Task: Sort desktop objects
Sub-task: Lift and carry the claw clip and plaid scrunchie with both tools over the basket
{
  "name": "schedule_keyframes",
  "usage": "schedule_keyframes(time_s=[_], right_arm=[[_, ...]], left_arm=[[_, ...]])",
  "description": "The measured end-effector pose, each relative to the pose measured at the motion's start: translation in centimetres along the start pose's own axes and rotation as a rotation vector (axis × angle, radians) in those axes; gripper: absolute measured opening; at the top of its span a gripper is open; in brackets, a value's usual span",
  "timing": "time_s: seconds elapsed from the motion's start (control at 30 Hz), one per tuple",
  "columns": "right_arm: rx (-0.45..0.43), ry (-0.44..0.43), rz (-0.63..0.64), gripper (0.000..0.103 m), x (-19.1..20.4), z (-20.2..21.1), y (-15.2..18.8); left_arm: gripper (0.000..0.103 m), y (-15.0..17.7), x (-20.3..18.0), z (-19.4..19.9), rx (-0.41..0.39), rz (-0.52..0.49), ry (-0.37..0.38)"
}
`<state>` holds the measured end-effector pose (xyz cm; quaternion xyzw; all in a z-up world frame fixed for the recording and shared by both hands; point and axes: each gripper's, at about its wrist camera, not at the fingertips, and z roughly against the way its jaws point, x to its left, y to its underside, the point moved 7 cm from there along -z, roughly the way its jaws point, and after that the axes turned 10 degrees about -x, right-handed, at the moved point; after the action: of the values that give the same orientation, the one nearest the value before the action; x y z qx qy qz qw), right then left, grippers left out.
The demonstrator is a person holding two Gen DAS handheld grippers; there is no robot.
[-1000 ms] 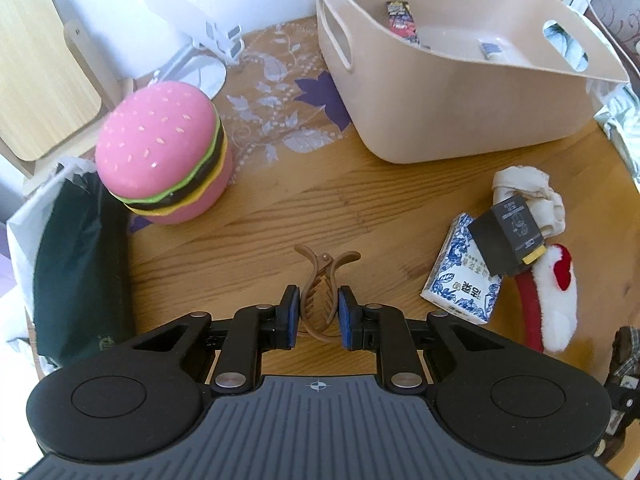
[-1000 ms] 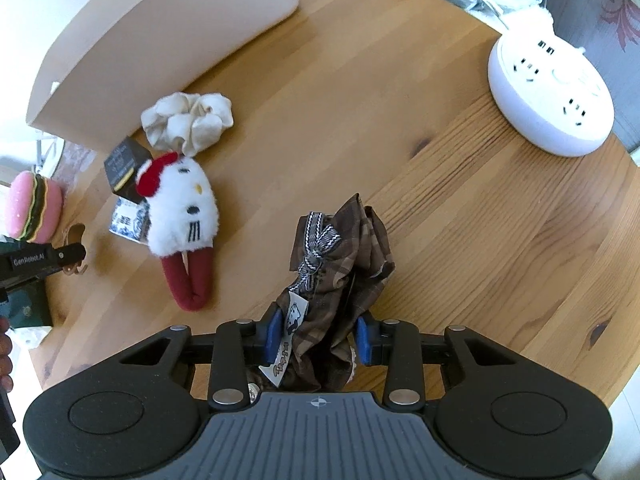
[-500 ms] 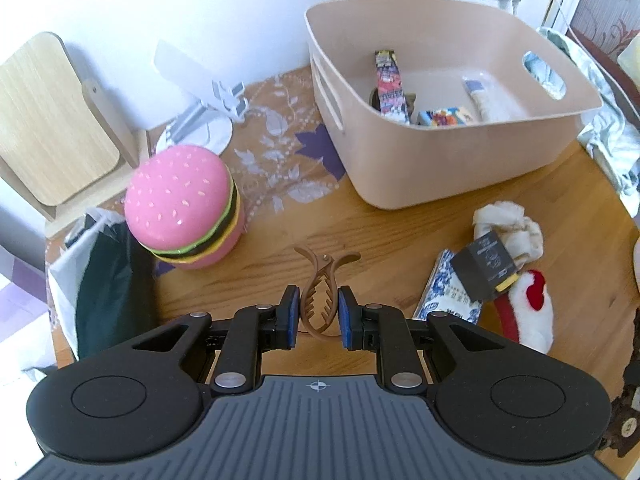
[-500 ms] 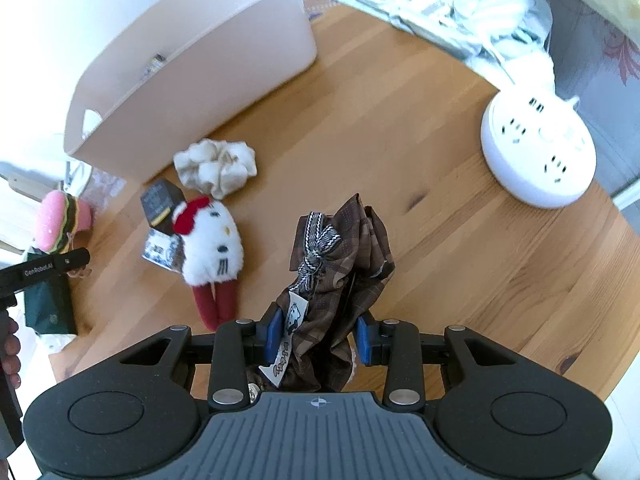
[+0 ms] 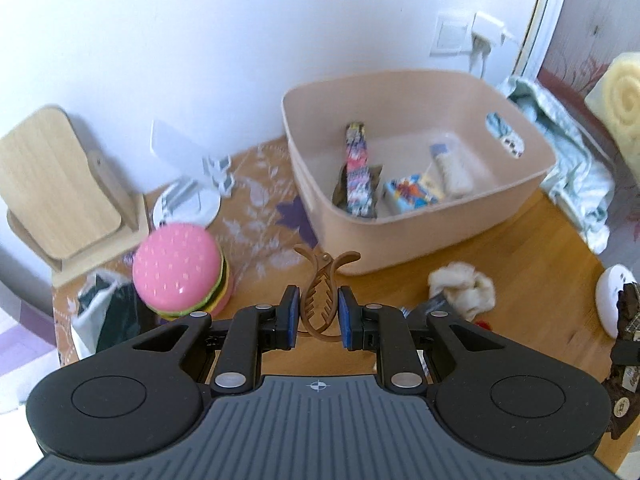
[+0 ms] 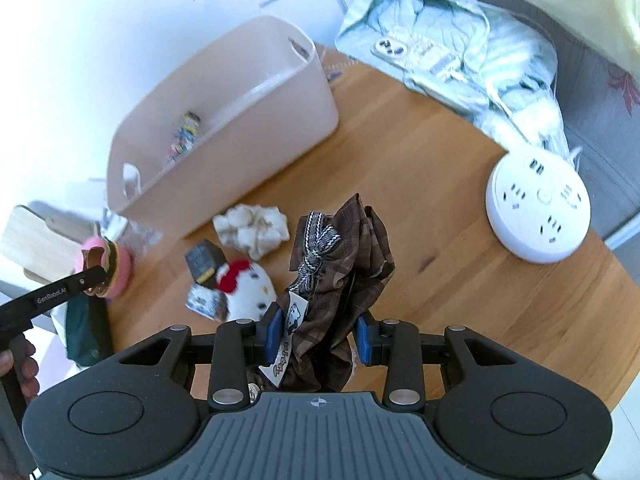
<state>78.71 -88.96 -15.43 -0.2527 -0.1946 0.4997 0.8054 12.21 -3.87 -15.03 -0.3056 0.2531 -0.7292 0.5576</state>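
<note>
Down along my left claw [image 5: 319, 314], the blue pads are clamped on a brown hair clip [image 5: 320, 292], held clear above the wooden table [image 5: 520, 248]. Beyond it sits a beige bin [image 5: 400, 248] close to a white wall [image 5: 200, 40], already holding a few small packets; a wall socket with a plug shows above it. Left of the bin a patterned mat covers the wood, with a white stand [image 5: 188, 184] and a pale wooden board [image 5: 52, 184] leaning near the wall. A pink burger toy [image 5: 180, 276] stands at the left, beside a dark green bag [image 5: 116, 320]. A cream scrunchie [image 5: 464, 288] lies on the bare wood in front of the bin, and crumpled pale green cloth [image 5: 568, 168] spills over the table's right edge. From my right claw [image 6: 318, 340], the pads squeeze a bunched brown checked cloth [image 6: 344, 264] with a ribbon bow and a paper tag, lifted off the table [image 6: 440, 240]. Below lie the scrunchie [image 6: 252, 230], a white plush cat with a red bow [image 6: 248, 288], a small black box [image 6: 204, 260] and a blue-patterned packet [image 6: 204, 302]. A round white power strip [image 6: 538, 208] rests at the right, the bin [image 6: 224, 152] sits behind, and my other claw [image 6: 96, 276] shows at the left with the clip [image 6: 94, 258] at its tip.
</note>
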Motion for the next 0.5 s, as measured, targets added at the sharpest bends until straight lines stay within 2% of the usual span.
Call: schedule_keyframes(time_s=[0.5], right_arm=[[-0.149,-0.080,0.125,0.034,1.9,1.6,-7.4]], left_arm=[[0.020,-5.3,-1.9,0.4,-0.105,-0.039,0.032]])
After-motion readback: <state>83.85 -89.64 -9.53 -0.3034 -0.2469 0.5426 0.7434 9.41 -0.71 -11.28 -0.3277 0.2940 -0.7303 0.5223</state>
